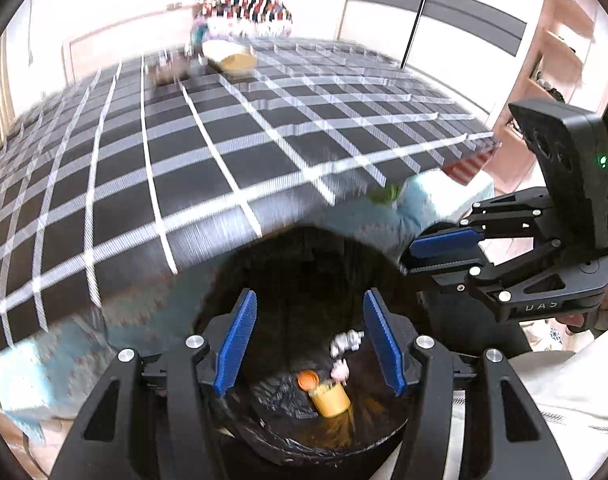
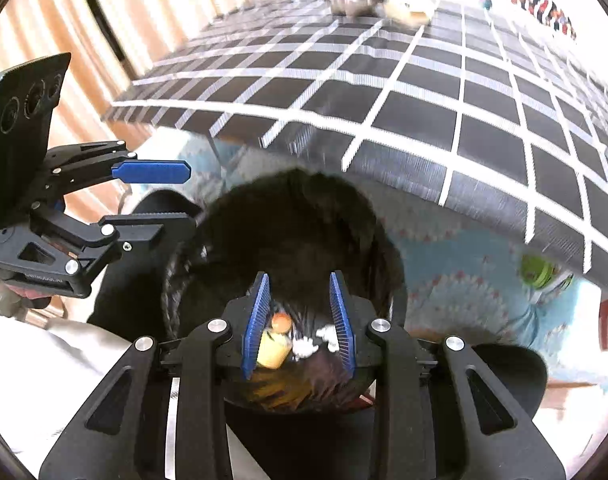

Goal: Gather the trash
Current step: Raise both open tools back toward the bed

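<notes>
A black bin lined with a black bag (image 1: 264, 444) (image 2: 208, 240) stands on the floor below both grippers, beside a bed. In it lie a yellow bottle (image 1: 331, 399) (image 2: 273, 350) with an orange cap (image 1: 308, 379) (image 2: 282, 322) and crumpled white paper (image 1: 346, 342) (image 2: 306, 346). My left gripper (image 1: 310, 344) is open and empty above the bin; it also shows in the right wrist view (image 2: 166, 200). My right gripper (image 2: 300, 320) is open and empty above the bin; it also shows in the left wrist view (image 1: 414, 258).
A bed with a black-and-white checked cover (image 1: 224, 152) (image 2: 444, 100) fills the far side. A tan box (image 1: 234, 60) and a dark blurred item (image 1: 168, 70) lie on it. A green item (image 2: 538, 272) lies under the bed edge on light blue bedding (image 2: 456, 272).
</notes>
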A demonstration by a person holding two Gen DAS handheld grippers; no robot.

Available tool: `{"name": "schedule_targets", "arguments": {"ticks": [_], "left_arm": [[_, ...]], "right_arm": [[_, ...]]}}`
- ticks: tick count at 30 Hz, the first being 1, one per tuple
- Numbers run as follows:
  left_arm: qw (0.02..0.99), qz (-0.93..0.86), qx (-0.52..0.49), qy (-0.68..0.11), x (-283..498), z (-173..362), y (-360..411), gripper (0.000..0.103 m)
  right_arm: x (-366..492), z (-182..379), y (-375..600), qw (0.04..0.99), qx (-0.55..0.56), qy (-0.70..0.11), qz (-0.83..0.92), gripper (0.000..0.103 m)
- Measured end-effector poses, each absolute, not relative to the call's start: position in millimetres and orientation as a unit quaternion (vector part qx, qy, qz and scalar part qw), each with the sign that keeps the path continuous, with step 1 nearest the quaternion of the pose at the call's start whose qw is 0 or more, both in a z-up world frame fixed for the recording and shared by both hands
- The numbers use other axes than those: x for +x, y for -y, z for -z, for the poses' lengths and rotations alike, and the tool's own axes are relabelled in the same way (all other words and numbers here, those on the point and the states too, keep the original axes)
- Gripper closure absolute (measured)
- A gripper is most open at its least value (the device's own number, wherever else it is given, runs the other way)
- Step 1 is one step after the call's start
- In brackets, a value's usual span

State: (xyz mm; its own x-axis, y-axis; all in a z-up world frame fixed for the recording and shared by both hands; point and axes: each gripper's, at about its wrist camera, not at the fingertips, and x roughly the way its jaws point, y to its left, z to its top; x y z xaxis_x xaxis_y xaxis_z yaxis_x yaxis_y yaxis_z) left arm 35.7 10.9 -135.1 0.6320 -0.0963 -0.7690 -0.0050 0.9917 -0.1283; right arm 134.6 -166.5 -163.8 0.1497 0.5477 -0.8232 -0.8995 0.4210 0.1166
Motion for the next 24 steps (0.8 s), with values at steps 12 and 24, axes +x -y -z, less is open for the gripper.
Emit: {"name": "schedule_targets", "arguments": {"ticks": [12,24], "left_arm": [[0.926,-0.012,-0.038,-0.374,58,85,-43,0.049],[0.934,-0.052,-0.054,-0.349,86,61,-86,0.049]], "right_arm": [[153,107,162,0.764,-0.178,-0.364,-0.502,0.068],[196,83,141,0.789,-0.15,-0.339,-0.49,0.067]]}}
